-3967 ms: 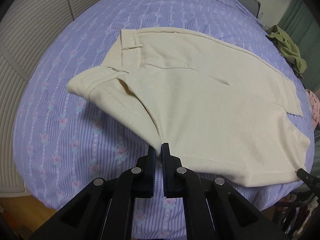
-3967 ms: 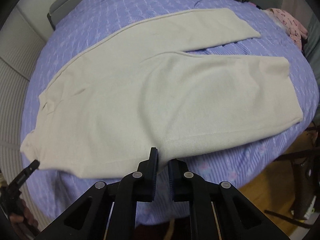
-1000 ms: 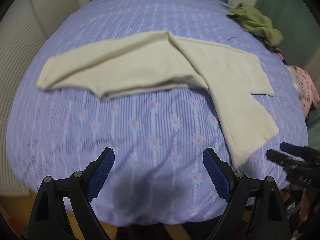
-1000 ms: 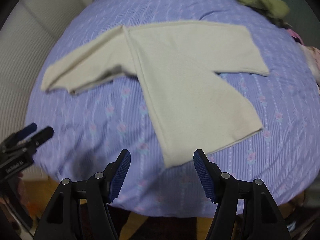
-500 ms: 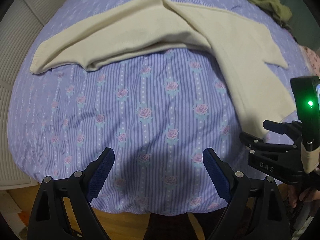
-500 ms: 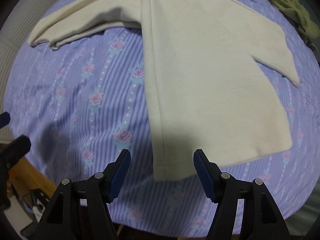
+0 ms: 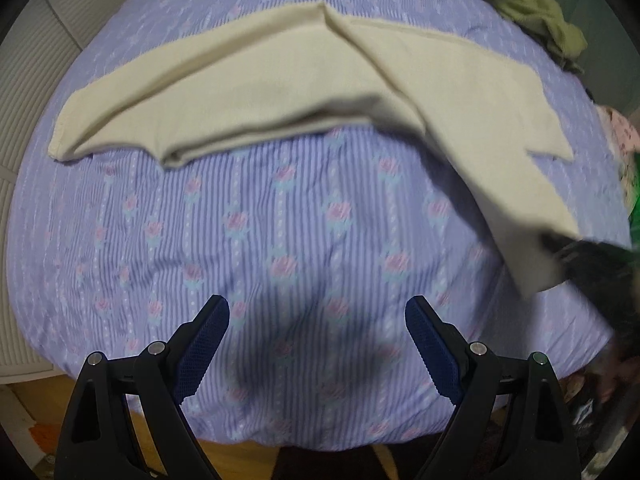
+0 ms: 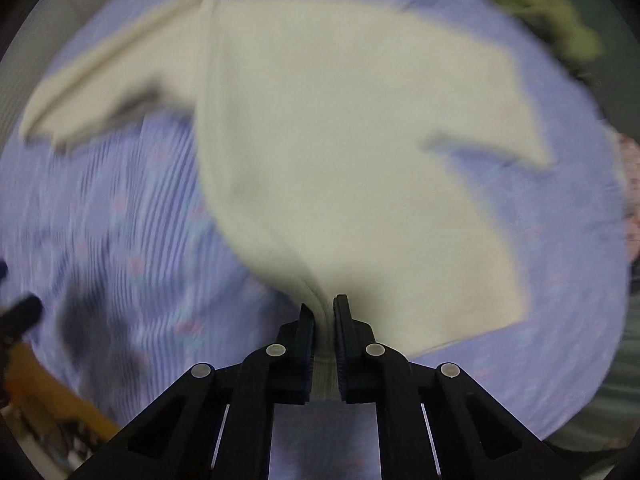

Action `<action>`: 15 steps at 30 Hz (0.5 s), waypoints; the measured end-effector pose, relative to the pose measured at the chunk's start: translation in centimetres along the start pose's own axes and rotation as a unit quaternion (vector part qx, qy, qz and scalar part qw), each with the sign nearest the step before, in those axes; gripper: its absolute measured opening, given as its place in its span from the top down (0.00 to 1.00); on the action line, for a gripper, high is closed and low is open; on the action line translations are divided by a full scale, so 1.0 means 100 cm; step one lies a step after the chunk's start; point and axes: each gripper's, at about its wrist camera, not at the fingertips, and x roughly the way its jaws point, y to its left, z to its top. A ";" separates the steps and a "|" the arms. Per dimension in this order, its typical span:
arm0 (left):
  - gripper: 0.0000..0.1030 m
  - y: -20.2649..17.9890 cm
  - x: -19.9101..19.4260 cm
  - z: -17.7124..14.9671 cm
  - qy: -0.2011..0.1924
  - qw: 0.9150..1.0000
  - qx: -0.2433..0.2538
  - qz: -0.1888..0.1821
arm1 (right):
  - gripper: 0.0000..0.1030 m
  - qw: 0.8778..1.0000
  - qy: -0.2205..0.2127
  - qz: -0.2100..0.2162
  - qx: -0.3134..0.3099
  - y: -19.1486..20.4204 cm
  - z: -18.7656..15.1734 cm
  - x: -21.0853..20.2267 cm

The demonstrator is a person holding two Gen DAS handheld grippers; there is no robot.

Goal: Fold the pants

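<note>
In the left wrist view, the left gripper (image 7: 317, 322) sits at the bottom centre with its blue-padded fingers (image 7: 208, 332) spread wide, released and grasping nothing, above the lilac rose-striped bedspread (image 7: 280, 240). The cream pants (image 7: 248, 88) lie across the upper half of the frame, folded lengthwise at the upper left and fanning toward the right edge, where one leg end lifts off the bed. There the right gripper (image 7: 576, 256) shows as a dark blurred shape at the cloth's corner. An olive garment (image 7: 532, 8) sits at the upper right, with a pink patterned cloth (image 7: 624, 136) below it on the right edge.

Only the right wrist view makes the grip plain: the right gripper (image 8: 323, 308) at the bottom centre is clenched on a bunched edge of the pants (image 8: 340, 140), which rise from it over the middle of the frame. This view is motion-blurred. Its lower left shows bare wood floor (image 8: 48, 380).

Half a second ago the right gripper's fingers were apart over the leg end; now they pinch it. The left gripper remains spread over the bedspread.

No writing can be read in either view.
</note>
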 end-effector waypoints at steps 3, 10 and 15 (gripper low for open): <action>0.12 -0.010 -0.008 0.022 -0.021 1.000 -0.007 -0.001 | 0.91 0.998 -0.057 -0.019 0.036 -0.043 0.032 -0.036; 0.12 -0.050 -0.015 0.088 -0.055 0.998 0.004 -0.004 | 0.92 0.985 -0.145 -0.079 0.047 -0.113 0.147 -0.055; 0.12 -0.096 -0.015 0.139 -0.080 0.997 0.018 0.001 | 0.92 0.980 -0.161 -0.102 0.061 -0.156 0.222 -0.035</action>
